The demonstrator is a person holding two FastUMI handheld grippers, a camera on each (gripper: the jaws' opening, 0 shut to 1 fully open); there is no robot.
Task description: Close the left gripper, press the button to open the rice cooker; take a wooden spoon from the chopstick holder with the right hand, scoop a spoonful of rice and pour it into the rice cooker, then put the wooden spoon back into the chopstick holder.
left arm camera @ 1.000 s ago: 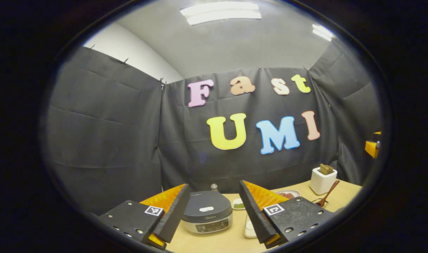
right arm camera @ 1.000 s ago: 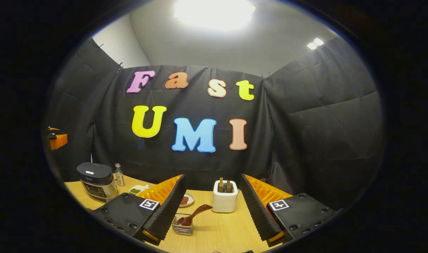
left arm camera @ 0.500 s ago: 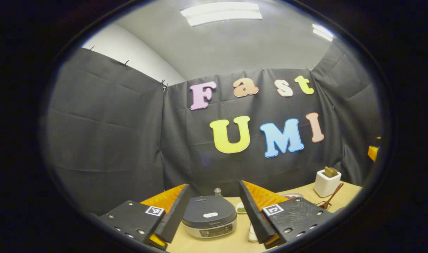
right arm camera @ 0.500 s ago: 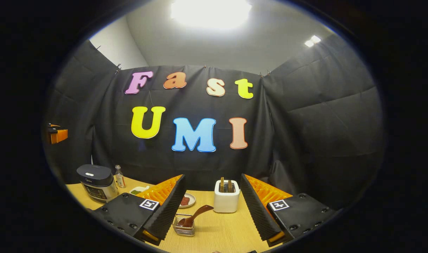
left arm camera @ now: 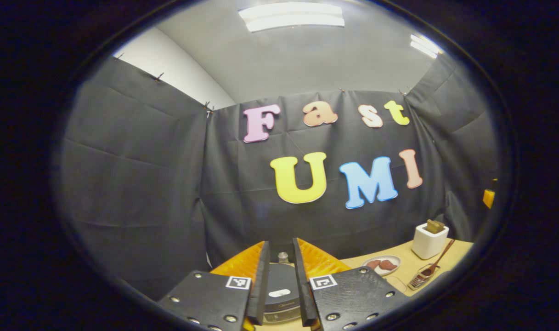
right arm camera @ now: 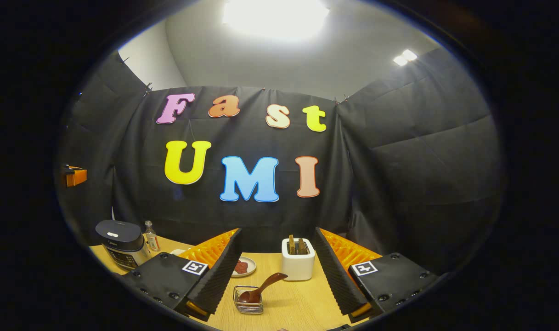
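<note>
Hovering my left gripper (left arm camera: 280,294) over the dark-lidded round rice cooker (left arm camera: 280,290), fingers drawn nearly together with a slim gap.

My right gripper (right arm camera: 279,276) holds its fingers wide apart, empty. Beyond them stands the white square chopstick holder (right arm camera: 298,265); nearer, what seems a brown wooden spoon (right arm camera: 263,289) rests in a small wire basket (right arm camera: 248,305).

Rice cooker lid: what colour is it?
Dark grey, with a small white button on top. The rice cooker shows best in the right gripper view.
</note>
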